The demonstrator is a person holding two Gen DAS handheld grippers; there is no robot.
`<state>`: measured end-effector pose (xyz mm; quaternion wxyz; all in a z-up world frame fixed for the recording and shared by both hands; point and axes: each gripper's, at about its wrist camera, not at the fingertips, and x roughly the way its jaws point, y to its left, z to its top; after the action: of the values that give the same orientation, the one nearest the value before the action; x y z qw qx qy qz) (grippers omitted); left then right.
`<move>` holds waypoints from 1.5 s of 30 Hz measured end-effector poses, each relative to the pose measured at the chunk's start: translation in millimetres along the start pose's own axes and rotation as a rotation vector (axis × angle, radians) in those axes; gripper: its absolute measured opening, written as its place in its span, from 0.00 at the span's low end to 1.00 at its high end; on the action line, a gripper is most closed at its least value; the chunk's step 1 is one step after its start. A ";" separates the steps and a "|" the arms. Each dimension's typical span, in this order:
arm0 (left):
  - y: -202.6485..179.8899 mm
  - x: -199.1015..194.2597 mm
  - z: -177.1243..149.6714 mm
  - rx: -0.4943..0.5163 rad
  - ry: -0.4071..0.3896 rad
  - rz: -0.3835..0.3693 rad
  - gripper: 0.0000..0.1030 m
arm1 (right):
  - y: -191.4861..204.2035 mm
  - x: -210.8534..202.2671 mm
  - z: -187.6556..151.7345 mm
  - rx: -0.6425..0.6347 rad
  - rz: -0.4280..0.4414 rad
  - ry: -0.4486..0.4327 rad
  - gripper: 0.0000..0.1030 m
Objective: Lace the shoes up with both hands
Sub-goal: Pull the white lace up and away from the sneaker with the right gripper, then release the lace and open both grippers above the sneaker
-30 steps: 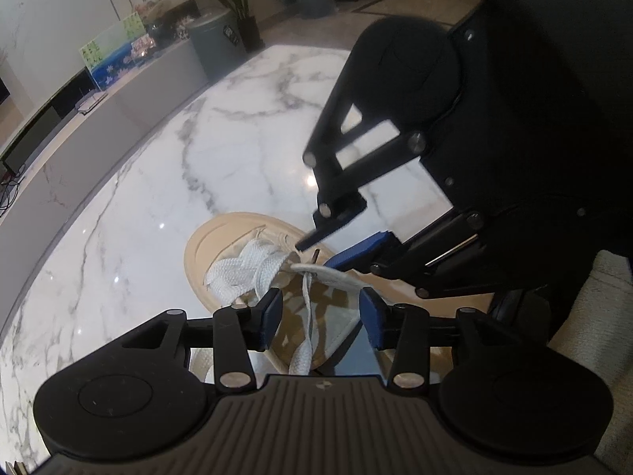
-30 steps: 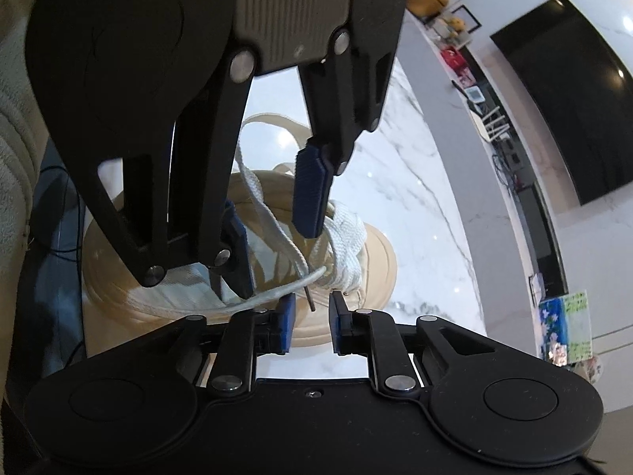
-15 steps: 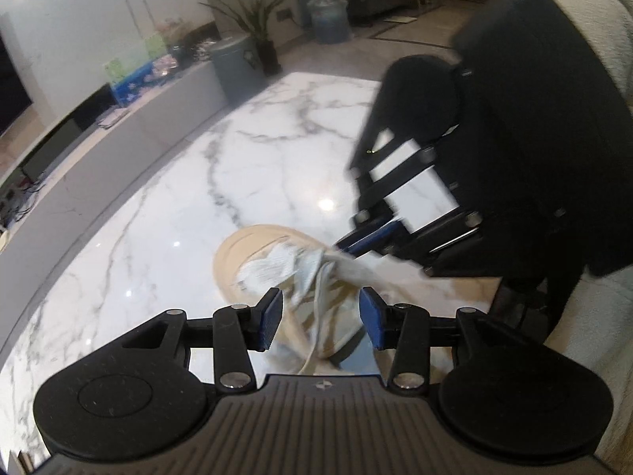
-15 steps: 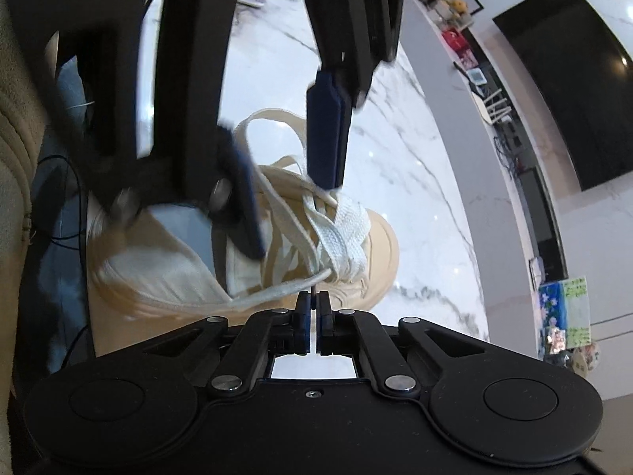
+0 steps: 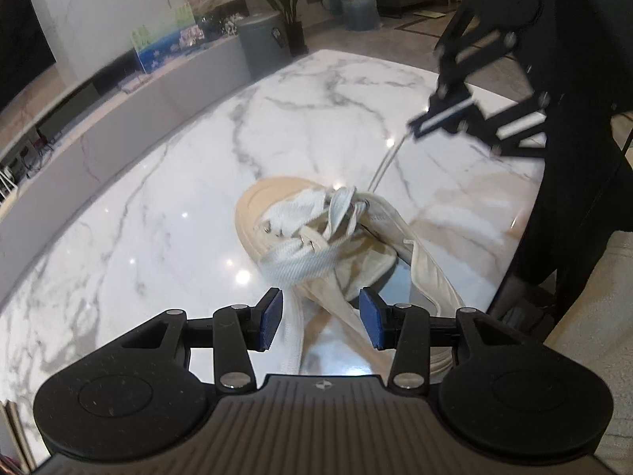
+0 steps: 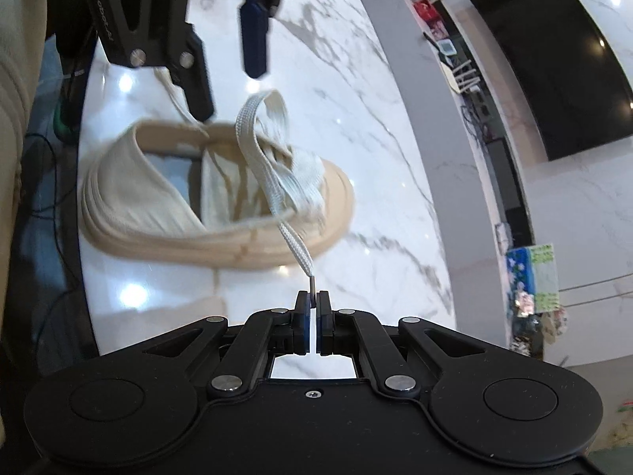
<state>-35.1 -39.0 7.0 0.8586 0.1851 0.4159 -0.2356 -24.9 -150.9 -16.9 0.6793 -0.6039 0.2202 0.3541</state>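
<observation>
Where the right wrist view shows fingers (image 6: 313,308) pinching the lace tip (image 6: 311,283), left view blurred

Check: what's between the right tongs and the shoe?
Right wrist view: only the white lace, running taut from the shoe to the right tongs, shut on its tip. Below it, bare marble table.

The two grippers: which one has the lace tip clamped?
The right gripper: its jaws are shut on the aglet of the white lace. The left gripper is open over the shoe, pinching nothing.
</observation>
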 end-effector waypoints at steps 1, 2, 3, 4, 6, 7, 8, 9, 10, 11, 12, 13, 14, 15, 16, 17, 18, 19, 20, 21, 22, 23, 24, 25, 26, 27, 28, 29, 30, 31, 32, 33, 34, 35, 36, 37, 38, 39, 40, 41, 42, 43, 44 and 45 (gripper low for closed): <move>1.8 0.8 -0.4 -0.015 -0.002 -0.004 0.40 | -2.2 -1.7 -3.8 -0.002 -0.009 0.012 0.01; 3.4 1.6 -0.5 -0.029 -0.006 -0.003 0.40 | -3.1 -3.8 -6.9 -0.003 -0.016 0.023 0.01; 4.9 2.4 -0.6 -0.042 -0.009 -0.001 0.39 | -2.3 -7.1 -10.6 -0.005 -0.022 0.032 0.01; 6.0 2.7 -1.1 -0.053 -0.012 0.001 0.38 | -1.6 -10.4 -14.3 -0.007 -0.027 0.041 0.01; 7.5 4.2 -0.5 -0.061 -0.015 0.009 0.38 | -6.9 -10.0 -17.6 -0.007 -0.041 0.063 0.01; 7.9 4.4 -0.2 -0.058 -0.016 0.010 0.38 | -8.3 -10.6 -19.5 -0.006 -0.046 0.071 0.01; 7.9 4.7 0.2 -0.054 -0.016 0.009 0.38 | -8.3 -12.7 -22.9 -0.003 -0.050 0.079 0.01; 7.4 5.0 1.0 -0.047 -0.017 0.006 0.38 | -8.7 -14.1 -26.1 0.001 -0.054 0.088 0.01; 6.9 5.4 1.8 -0.040 -0.018 0.003 0.37 | -9.1 -14.8 -27.7 0.002 -0.058 0.093 0.01; 6.3 6.2 2.7 -0.034 -0.018 0.001 0.37 | -9.6 -15.6 -29.6 0.005 -0.062 0.099 0.01; 5.9 7.9 4.0 -0.032 -0.012 -0.002 0.30 | -10.3 -16.8 -32.0 0.009 -0.068 0.106 0.01; 5.7 10.2 5.1 -0.033 -0.004 -0.006 0.23 | -10.9 -17.7 -33.3 0.012 -0.072 0.110 0.01; 6.4 12.5 5.8 -0.037 0.000 -0.008 0.21 | -11.7 -18.7 -34.6 0.014 -0.076 0.115 0.01; 7.3 13.2 5.8 -0.047 0.007 -0.012 0.20 | -12.7 -19.9 -36.5 0.017 -0.082 0.120 0.01; 8.3 13.8 5.8 -0.056 0.013 -0.017 0.17 | -13.1 -21.4 -37.8 0.019 -0.086 0.124 0.01; 9.6 13.7 5.4 -0.064 0.018 -0.021 0.17 | -13.7 -22.9 -39.3 0.021 -0.090 0.129 0.01; 10.2 13.0 4.6 -0.066 0.022 -0.017 0.17 | -14.9 -24.1 -41.5 0.024 -0.095 0.135 0.01; 10.7 12.6 3.8 -0.067 0.025 -0.014 0.16 | -16.1 -24.7 -43.2 0.026 -0.099 0.140 0.01; 11.2 12.8 3.3 -0.070 0.028 -0.012 0.16 | -17.2 -25.0 -45.3 0.029 -0.103 0.146 0.01; 11.6 12.8 3.0 -0.072 0.030 -0.010 0.16 | -18.6 -25.4 -48.1 0.032 -0.109 0.156 0.01; 11.6 12.7 2.8 -0.072 0.031 -0.009 0.16 | -19.6 -25.3 -50.4 0.034 -0.112 0.163 0.01; 11.2 12.5 2.8 -0.069 0.033 -0.005 0.16 | -20.1 -24.6 -52.4 0.037 -0.115 0.170 0.01; 10.8 12.3 2.8 -0.065 0.035 -0.001 0.16 | -20.6 -23.6 -54.7 0.041 -0.120 0.179 0.00; 10.4 12.1 2.8 -0.062 0.037 0.002 0.16 | -21.1 -22.5 -56.9 0.045 -0.124 0.188 0.00; 9.8 11.9 3.1 -0.059 0.038 0.002 0.16 | -21.3 -21.5 -59.3 0.050 -0.127 0.196 0.00; 9.3 11.8 3.9 -0.057 0.039 0.003 0.16 | -21.4 -20.4 -61.8 0.056 -0.129 0.203 0.00; 9.1 11.6 4.1 -0.055 0.040 0.005 0.16 | -21.8 -20.2 -63.3 0.073 -0.119 0.201 0.00; 8.6 11.2 4.6 -0.054 0.042 0.007 0.17 | -22.1 -20.7 -63.6 0.093 -0.104 0.193 0.00; 7.7 10.1 5.3 -0.051 0.043 0.011 0.17 | -21.1 -20.7 -63.1 0.102 -0.096 0.188 0.00; 7.0 9.3 6.0 -0.049 0.044 0.014 0.18 | -18.8 -20.4 -62.2 0.102 -0.091 0.183 0.00; 6.5 8.2 6.8 -0.048 0.043 0.016 0.18 | -16.0 -19.9 -61.3 0.097 -0.089 0.178 0.00; 5.5 5.9 7.6 -0.045 0.040 0.018 0.18 | -13.8 -19.4 -60.3 0.095 -0.085 0.174 0.00; 4.9 4.2 8.7 -0.044 0.037 0.021 0.18 | -12.1 -18.8 -59.2 0.098 -0.079 0.169 0.00; 4.4 1.3 9.6 -0.044 0.033 0.025 0.18 | -10.1 -18.2 -57.8 0.103 -0.071 0.161 0.00; 4.5 -0.7 10.3 -0.044 0.029 0.027 0.18 | -8.0 -17.6 -56.2 0.111 -0.063 0.151 0.00; 4.5 -3.3 11.4 -0.045 0.024 0.030 0.18 | -6.8 -17.3 -55.0 0.116 -0.059 0.144 0.00; 4.7 -6.6 13.2 -0.044 0.019 0.037 0.18 | -6.0 -17.1 -53.5 0.125 -0.054 0.135 0.00; 4.8 -10.0 15.0 -0.044 0.013 0.043 0.18 | -5.0 -16.6 -51.5 0.139 -0.047 0.122 0.00; 4.9 -12.8 16.6 -0.043 0.008 0.050 0.18 | -4.8 -16.4 -49.6 0.153 -0.041 0.110 0.00; 5.0 -14.5 17.6 -0.042 0.006 0.057 0.18 | -5.3 -16.5 -48.0 0.169 -0.035 0.100 0.00; 5.2 -16.7 19.0 -0.042 0.002 0.065 0.18 | -6.3 -16.8 -46.3 0.187 -0.027 0.088 0.00; 5.6 -20.2 21.2 -0.043 -0.004 0.075 0.18 | -7.7 -17.1 -44.7 0.207 -0.019 0.076 0.00; 5.9 -22.8 22.9 -0.044 -0.008 0.082 0.18 | -9.7 -17.7 -42.6 0.235 -0.009 0.060 0.00; 6.0 -23.7 23.7 -0.045 -0.010 0.085 0.18 | -12.4 -18.5 -40.1 0.270 0.003 0.040 0.00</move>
<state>-29.7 -40.3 40.6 0.8739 0.1821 0.4084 -0.1907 -22.5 -194.4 -2.1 0.7493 -0.5135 0.2801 0.3104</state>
